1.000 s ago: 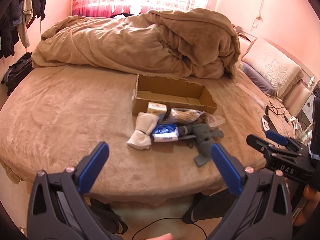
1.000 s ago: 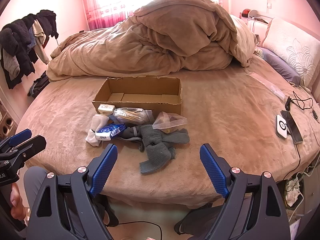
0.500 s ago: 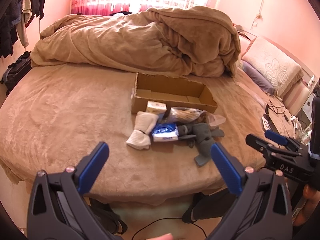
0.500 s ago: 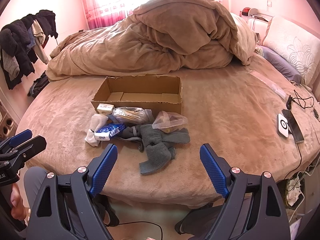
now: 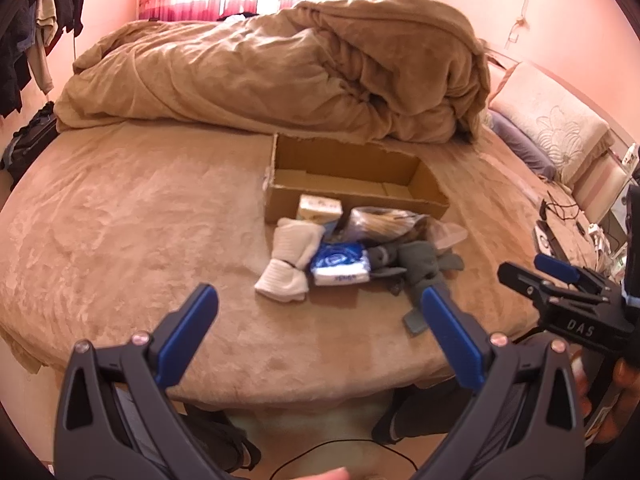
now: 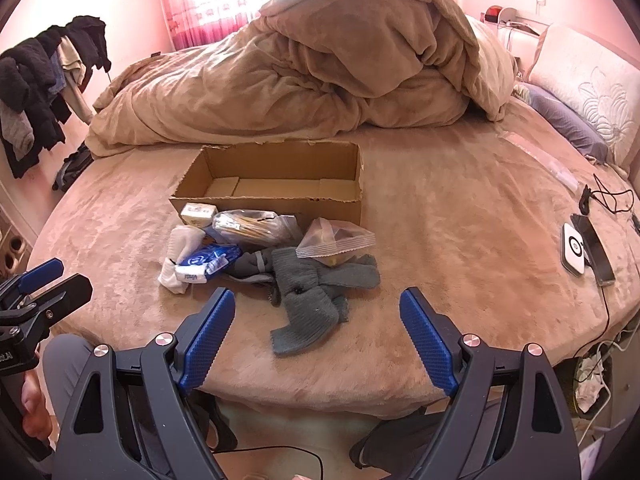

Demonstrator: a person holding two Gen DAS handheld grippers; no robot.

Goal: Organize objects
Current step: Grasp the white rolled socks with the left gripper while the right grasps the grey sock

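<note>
Both grippers wait wide open and empty at the bed's near edge.

The grey socks (image 6: 316, 292) lie just beyond the right gripper (image 6: 316, 336), long axis slanting far-right; white socks (image 5: 290, 258) sit ahead of the left gripper (image 5: 320, 332). The empty cardboard box (image 6: 276, 200) stands farther back, nothing blocking it.

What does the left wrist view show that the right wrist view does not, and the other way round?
Only the left wrist view shows the right hand-held gripper from the side, marked DAS, at the frame's right edge. Only the right wrist view shows the whole zip bag on the grey socks, and the phone beside a white puck. Both show the cardboard box with nothing visible inside, the white socks, the blue tissue pack, the small box and the heaped blanket. Both grippers are open, holding nothing.
</note>
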